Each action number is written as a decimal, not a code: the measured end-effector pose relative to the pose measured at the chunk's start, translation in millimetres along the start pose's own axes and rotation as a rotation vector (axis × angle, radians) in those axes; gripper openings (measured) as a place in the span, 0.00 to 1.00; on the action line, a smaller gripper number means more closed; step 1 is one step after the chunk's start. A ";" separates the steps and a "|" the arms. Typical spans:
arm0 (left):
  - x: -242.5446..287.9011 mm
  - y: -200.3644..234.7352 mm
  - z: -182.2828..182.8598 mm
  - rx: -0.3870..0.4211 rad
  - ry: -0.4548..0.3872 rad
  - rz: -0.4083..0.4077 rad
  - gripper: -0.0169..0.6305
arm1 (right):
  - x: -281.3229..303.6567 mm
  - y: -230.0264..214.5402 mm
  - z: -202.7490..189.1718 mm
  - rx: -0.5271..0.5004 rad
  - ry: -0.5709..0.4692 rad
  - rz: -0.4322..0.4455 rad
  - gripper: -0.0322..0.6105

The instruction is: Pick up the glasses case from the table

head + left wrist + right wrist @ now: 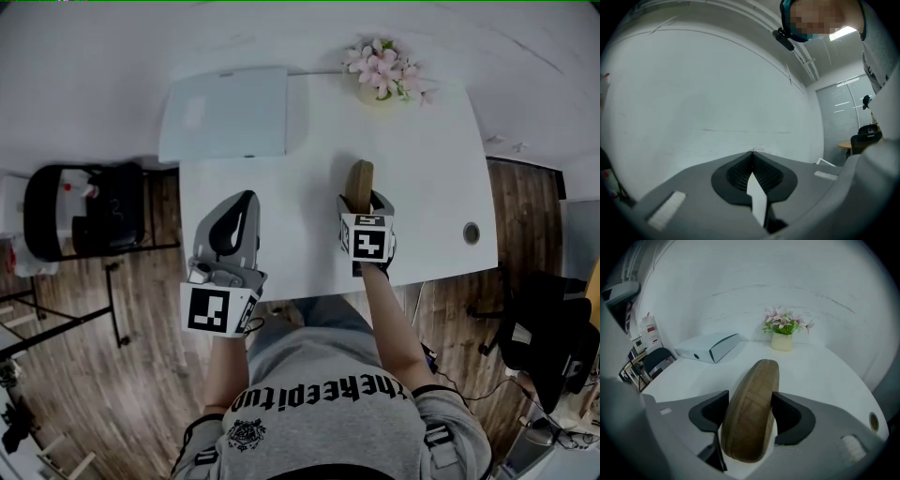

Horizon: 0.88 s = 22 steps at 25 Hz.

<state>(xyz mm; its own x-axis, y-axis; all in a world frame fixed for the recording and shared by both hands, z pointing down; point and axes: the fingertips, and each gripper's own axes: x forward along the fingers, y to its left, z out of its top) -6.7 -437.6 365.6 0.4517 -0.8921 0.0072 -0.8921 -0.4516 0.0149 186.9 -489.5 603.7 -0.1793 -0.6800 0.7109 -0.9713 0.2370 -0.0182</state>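
shirt lettering (319, 394) upside down; glasses case (751, 420) between right hand-held gripper (749, 398) jaws

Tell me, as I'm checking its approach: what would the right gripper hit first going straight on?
The brown glasses case, standing between the open tongs of the right gripper; behind it probably the white table.

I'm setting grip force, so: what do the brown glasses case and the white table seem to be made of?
The brown oval glasses case looks like matte leather or leatherette: stitched seams cross its panels and it has no shine. The white table seems to be smooth laminate or painted board, with a plain, even surface. Its core can't be told.
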 end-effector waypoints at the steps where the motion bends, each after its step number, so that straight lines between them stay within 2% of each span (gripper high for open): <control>1: -0.5 0.8 0.7 0.001 0.000 0.000 0.05 | -0.4 -0.8 0.6 0.008 -0.001 0.001 0.49; 6: -7.0 6.1 3.8 0.004 -0.005 0.001 0.05 | -7.7 -2.8 2.9 0.073 -0.033 0.026 0.46; 9: -10.6 7.6 6.4 0.007 -0.013 -0.002 0.05 | -16.9 -0.3 8.8 0.073 -0.073 0.037 0.45; 22: -35.6 10.7 15.2 0.005 -0.050 -0.032 0.05 | -92.0 39.7 60.0 0.067 -0.343 0.154 0.45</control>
<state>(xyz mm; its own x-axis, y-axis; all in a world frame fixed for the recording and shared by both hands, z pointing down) -32.5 -410.8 350.3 0.4787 -0.8769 -0.0433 -0.8775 -0.4795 0.0096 155.5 -459.2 495.4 -0.3544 -0.8356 0.4196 -0.9351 0.3162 -0.1601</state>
